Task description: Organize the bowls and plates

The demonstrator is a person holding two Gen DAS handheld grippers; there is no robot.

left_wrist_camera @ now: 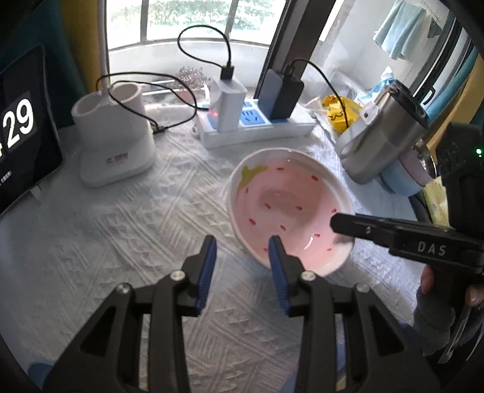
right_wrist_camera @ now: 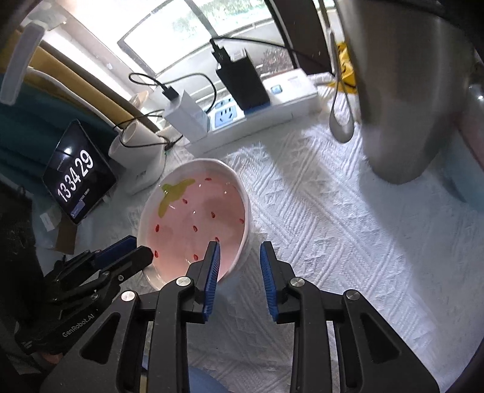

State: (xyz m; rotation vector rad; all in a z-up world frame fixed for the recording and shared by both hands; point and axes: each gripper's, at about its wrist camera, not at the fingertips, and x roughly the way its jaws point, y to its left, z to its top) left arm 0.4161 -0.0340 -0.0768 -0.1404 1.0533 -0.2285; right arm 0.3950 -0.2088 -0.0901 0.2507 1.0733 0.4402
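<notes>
White textured cloth [left_wrist_camera: 127, 229] covers the table; mid-frame sits a pink strawberry-patterned ceramic bowl [left_wrist_camera: 284, 202]. Left gripper [left_wrist_camera: 243, 241] straddles its near rim, jaws parted, unclamped; right gripper [right_wrist_camera: 240, 246] likewise, rim between its released blue pads [right_wrist_camera: 213, 266].

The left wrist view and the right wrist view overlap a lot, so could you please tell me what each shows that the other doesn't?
Only the left wrist view shows the hanging blue towel and the steel tumbler's lid. Only the right wrist view shows the clock's full readout. Both show the strawberry bowl on the white cloth, the power strip, and both open grippers, left gripper and right gripper, at its rim.
</notes>
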